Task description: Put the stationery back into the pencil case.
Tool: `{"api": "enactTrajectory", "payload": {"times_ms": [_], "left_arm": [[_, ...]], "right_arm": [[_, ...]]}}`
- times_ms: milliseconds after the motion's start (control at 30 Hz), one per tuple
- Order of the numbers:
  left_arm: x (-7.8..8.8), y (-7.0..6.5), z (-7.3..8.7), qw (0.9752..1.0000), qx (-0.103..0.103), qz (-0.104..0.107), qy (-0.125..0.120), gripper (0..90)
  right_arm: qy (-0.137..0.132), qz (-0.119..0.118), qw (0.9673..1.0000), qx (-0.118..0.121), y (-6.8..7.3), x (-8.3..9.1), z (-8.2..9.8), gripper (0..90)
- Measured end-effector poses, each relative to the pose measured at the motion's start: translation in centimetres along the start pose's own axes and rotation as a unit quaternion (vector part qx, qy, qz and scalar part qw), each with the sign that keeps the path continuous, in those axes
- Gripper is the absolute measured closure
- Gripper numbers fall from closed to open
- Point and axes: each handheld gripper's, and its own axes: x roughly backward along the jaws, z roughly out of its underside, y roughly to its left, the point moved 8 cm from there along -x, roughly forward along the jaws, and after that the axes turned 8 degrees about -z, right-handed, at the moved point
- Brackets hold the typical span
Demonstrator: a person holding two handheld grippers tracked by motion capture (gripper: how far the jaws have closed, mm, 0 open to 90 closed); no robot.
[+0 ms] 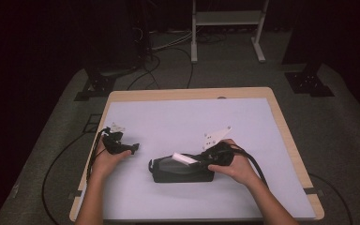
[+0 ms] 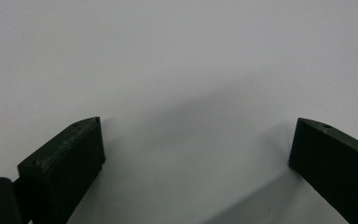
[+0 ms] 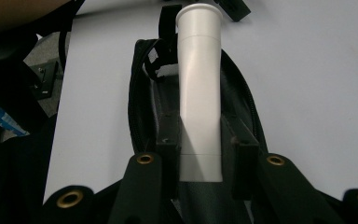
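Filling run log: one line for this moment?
right claw: shut on white plastic tube | over open black zip pouch | left claw: open, empty

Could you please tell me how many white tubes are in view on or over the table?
1. The white tube is clamped between the jaws of the right gripper, over the open black pouch near the table's front middle. Others may be hidden inside the pouch.

Dim, dark surroundings; soft shadows on the pale table (image 1: pixel 168 117); mild blur throughout.
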Motion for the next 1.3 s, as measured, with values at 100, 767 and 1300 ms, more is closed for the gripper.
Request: {"api": "enactTrajectory", "payload": {"times_ms": [100,767,1300], "left_arm": [[0.0,0.0,0.0,1.0,0.0,0.0,0.0,2.2],[0.0,0.0,0.0,1.0,0.001,0.0,0.0,2.2],[0.0,0.0,0.0,1.0,0.002,0.0,0.0,2.2]], "right_arm": [[0.006,0.0,1.0,0.001,0.0,-0.3,0.0,70.3],[0.017,0.004,0.9998,0.01,0.0,-1.5,0.2,71.8],[-0.015,0.02,0.9997,0.001,0.1,1.2,-0.2,71.0]]}}
